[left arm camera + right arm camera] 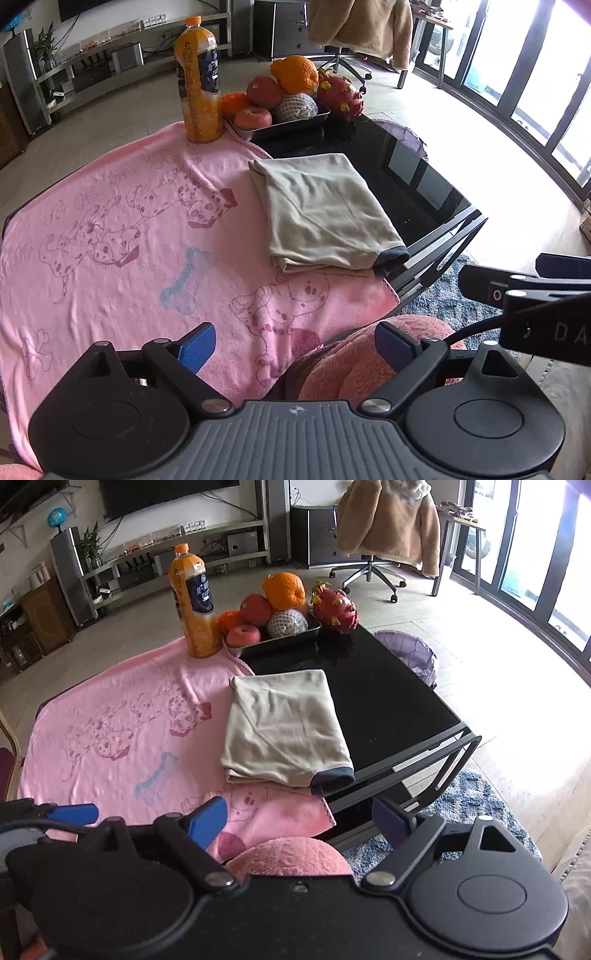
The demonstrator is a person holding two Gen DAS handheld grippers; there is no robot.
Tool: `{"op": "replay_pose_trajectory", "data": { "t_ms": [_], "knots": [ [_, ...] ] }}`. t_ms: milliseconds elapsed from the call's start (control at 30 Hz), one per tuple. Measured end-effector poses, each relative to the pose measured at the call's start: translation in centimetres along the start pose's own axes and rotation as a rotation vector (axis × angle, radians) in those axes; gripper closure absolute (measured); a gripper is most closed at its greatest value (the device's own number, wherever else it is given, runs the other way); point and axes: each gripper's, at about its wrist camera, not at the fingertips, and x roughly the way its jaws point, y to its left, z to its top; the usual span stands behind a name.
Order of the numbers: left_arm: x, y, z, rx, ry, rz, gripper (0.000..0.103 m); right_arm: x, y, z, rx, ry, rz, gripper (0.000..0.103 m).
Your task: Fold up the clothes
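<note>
Already folded, the beige garment (325, 214) sits right of centre in the left wrist view, on the right edge of the pink towel (110, 229), partly over the black desk (413, 173). Dark cuff at its near right corner. Long axis runs from lower frame toward upper frame, slightly tilted, toward the fruit tray (280, 125) and juice bottle (199, 77) behind it.

Left tongs (295, 347) wide open, nothing between the blue pads, low in frame over the towel's near edge. Right tongs (299, 823) also wide open, empty; garment (284, 731) lies straight ahead and above them in the right wrist view, well apart.

From the left tongs it lies ahead and to the right. Right tongs look nearer and better lined up with its near short edge. Fold looks done; the likely remaining step is a move or tidy.
</note>
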Motion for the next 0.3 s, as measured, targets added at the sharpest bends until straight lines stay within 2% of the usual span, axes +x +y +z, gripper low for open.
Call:
{"op": "replay_pose_trajectory", "data": {
  "t_ms": [300],
  "knots": [
    [-0.15, 0.5, -0.01, -0.011, -0.036, 0.027, 0.006, 0.32, 0.42, 0.06, -0.014, 0.004, 0.0, 0.017]
  ]
}}
